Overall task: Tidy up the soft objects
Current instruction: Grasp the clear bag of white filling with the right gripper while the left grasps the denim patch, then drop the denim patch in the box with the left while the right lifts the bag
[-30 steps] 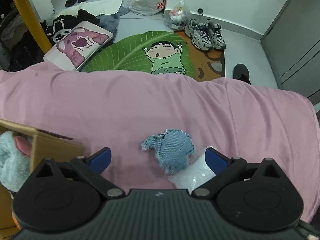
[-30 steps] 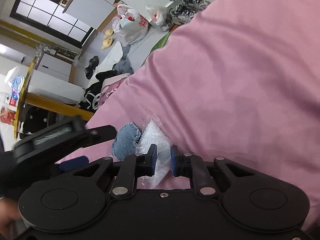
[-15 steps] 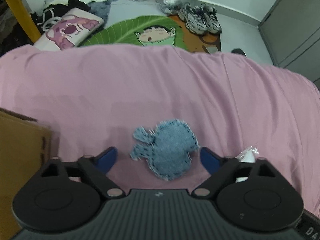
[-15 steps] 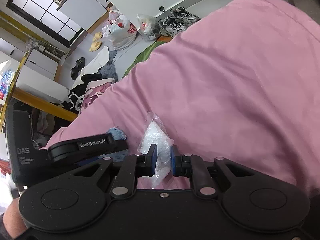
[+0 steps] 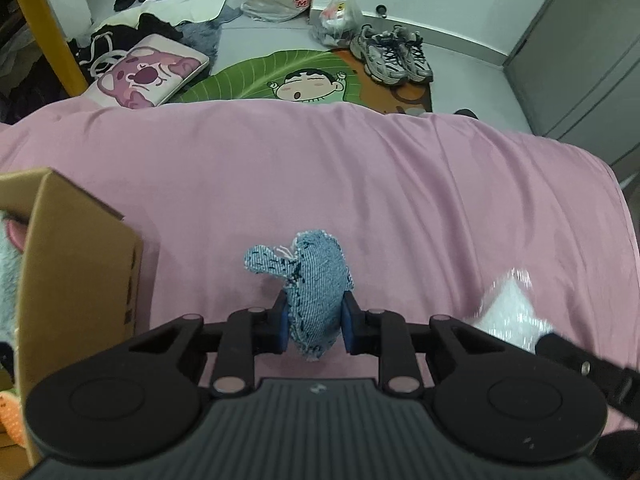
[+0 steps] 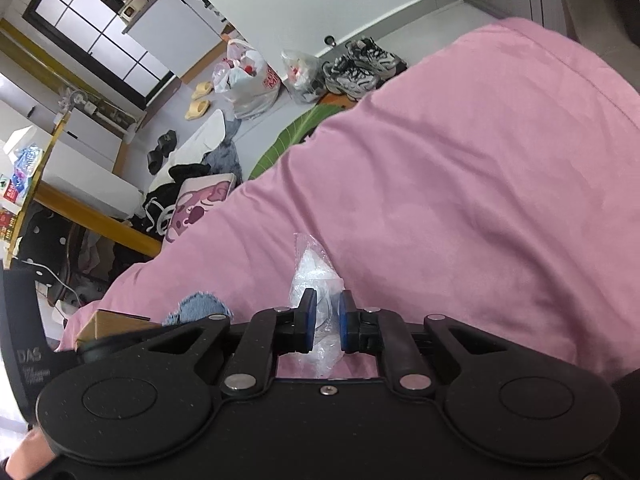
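The wide pink bed sheet [image 5: 360, 184] carries everything here, and it is soft and loose. If a gripper goes low on the way, I think the fabric could be dragged or caught by a finger.

The brown cardboard box [image 5: 76, 264] stands at the left on the sheet, with a pale fluffy toy [image 5: 10, 276] already inside it. It seems to be the collecting place. Its near wall rises between the left gripper and the opening, so a sideways move without lifting would probably hit the wall and push the box.

The small blue denim stuffed toy [image 5: 316, 280] is in the left gripper [image 5: 314, 326]. The jaws are nearly closed and they squeeze its lower body from both sides, while the head and the small flap stand out above and in front of the fingertips. The hold is on a narrow part only; I judge that a quick swing could let the soft body slip out or rotate.

The clear crinkled plastic bag with white filling [image 6: 320, 280] is in the right gripper [image 6: 325, 322], whose jaws are almost shut on its lower part. The top of the bag stands free above the pads. Thin film is slippery, so it might slide out or tear. In the left view the bag [image 5: 508, 312] is just to the right of the denim toy, near but apart.
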### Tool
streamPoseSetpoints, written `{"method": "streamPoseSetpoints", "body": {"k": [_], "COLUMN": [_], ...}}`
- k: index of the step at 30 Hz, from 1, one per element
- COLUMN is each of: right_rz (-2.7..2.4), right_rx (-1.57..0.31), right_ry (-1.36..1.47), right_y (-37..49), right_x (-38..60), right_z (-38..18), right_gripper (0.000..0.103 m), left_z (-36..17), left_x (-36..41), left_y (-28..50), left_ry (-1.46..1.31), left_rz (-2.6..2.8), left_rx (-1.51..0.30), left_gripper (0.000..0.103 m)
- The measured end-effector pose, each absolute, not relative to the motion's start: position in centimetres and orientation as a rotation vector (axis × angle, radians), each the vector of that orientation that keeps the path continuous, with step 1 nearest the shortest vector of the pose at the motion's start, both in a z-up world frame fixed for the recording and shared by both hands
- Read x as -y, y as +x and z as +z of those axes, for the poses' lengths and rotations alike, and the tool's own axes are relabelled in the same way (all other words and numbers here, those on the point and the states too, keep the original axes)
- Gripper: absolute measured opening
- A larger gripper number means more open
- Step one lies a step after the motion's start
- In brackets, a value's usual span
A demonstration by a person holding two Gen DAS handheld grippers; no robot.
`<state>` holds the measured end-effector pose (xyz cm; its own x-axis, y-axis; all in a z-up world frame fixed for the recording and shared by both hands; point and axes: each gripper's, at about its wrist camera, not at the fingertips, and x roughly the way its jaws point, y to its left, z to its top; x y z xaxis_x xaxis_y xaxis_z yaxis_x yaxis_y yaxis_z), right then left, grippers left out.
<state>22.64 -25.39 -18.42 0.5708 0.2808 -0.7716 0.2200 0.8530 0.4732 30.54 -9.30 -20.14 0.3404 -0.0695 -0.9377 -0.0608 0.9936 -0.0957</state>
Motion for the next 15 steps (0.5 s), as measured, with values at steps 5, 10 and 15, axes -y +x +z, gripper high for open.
{"method": "streamPoseSetpoints", "body": {"k": [5, 10, 15], "right_rz": [0.05, 0.065, 0.086], "right_rx": [-0.949, -0.918, -0.889], "right_ry": [0.573, 0.556, 0.544], "right_y": [22.0, 21.5, 21.1], "right_x": [25.1, 24.5, 23.8], "right_z": [-17.7, -16.6, -15.7], "right_gripper": [0.011, 0.011, 0.011], "left_z": [-18.9, -17.3, -15.5], "left_x": [9.1, 8.8, 8.3], "left_y": [28.8, 27.7, 26.6], "left_ry": [-0.116, -0.113, -0.107], "left_rz": [-0.029, -0.041, -0.044], "left_rx": [-1.215, -1.187, -1.153], "left_gripper": [0.024, 0.024, 0.024]}}
